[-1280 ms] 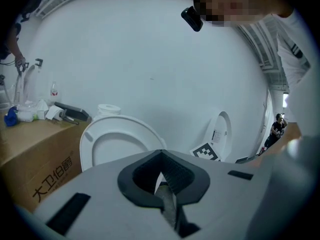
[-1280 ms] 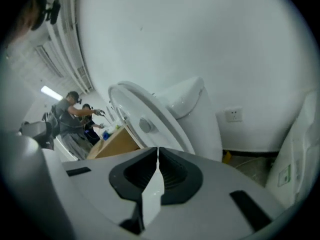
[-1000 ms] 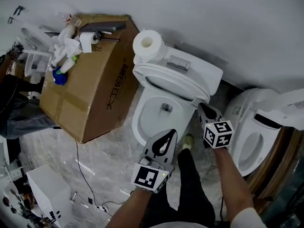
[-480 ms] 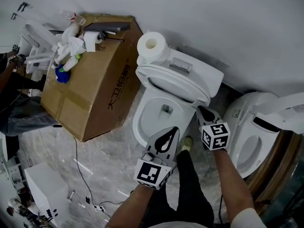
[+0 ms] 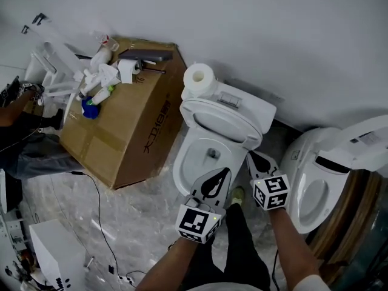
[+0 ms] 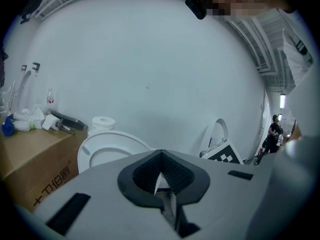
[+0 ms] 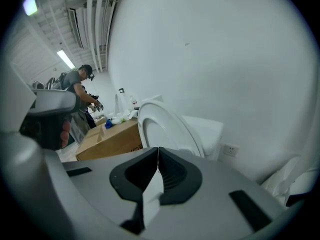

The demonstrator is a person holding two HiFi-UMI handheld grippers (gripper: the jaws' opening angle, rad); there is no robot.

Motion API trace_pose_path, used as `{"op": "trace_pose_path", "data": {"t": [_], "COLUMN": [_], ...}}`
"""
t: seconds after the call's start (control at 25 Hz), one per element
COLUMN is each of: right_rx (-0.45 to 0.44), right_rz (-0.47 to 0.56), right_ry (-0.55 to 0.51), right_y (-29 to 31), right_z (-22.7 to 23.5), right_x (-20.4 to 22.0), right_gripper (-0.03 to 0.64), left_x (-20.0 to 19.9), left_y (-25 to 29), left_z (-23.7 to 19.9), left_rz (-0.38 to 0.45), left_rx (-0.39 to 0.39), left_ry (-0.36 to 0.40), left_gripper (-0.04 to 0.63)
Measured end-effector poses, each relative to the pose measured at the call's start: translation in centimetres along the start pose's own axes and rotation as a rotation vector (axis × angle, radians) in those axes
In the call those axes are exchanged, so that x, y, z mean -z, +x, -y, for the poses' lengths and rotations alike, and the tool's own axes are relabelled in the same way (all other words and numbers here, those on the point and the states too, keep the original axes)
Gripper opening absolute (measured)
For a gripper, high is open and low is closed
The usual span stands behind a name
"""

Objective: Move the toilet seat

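- Right tool [image 5: 256,158] is closed on nothing beside the bowl [image 5: 200,156]. The left tool [image 5: 221,174] also has its jaws together and empty, over the front rim.
- Seat [image 5: 221,119] stands raised, leaning toward the tank [image 5: 248,105], clear of both tools.
- I'd hook its top edge with one tool and ease it down slowly.
- Floor [image 5: 139,205] is glossy stone with cables; a box [image 5: 121,126] crowds the left.
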State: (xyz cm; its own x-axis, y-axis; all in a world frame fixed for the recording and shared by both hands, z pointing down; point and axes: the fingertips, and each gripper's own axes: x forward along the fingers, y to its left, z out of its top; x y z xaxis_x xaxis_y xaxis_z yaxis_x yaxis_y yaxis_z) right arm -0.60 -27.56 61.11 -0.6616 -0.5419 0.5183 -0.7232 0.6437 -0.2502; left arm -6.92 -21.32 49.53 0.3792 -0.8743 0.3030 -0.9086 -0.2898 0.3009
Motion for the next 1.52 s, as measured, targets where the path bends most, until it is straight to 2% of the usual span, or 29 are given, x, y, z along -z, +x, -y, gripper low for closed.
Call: {"op": "trace_pose_path", "data": {"t": [0.56, 0.92, 1.16, 1.52], "right_rx": [0.087, 0.107, 0.092, 0.116], "right_rz": [0.197, 0.291, 0.328, 0.402], "right_ry": [-0.040, -0.051, -0.030, -0.071], "right_y": [-11.7, -18.2, -22.6, -26.3], "right_z": [-8.2, -14.3, -18.6, -22.1], "right_x": [-11.4, -15.5, -17.8, -21.2], "right_gripper": [0.017, 0.017, 0.017, 0.017], "left_x": [-9.1, -12.9, -15.6, -19.6], "left_y": [-6.9, -13.0, -17.0, -20.6], "left_z": [6.1, 9.0, 9.1, 10.8], "left_rz": [0.069, 0.096, 0.110, 0.180], "left_rx": [0.115, 0.189, 0.184, 0.220], "left_ry": [0.066, 0.081, 0.064, 0.133], "left_gripper": [0.009, 0.009, 0.009, 0.009]}}
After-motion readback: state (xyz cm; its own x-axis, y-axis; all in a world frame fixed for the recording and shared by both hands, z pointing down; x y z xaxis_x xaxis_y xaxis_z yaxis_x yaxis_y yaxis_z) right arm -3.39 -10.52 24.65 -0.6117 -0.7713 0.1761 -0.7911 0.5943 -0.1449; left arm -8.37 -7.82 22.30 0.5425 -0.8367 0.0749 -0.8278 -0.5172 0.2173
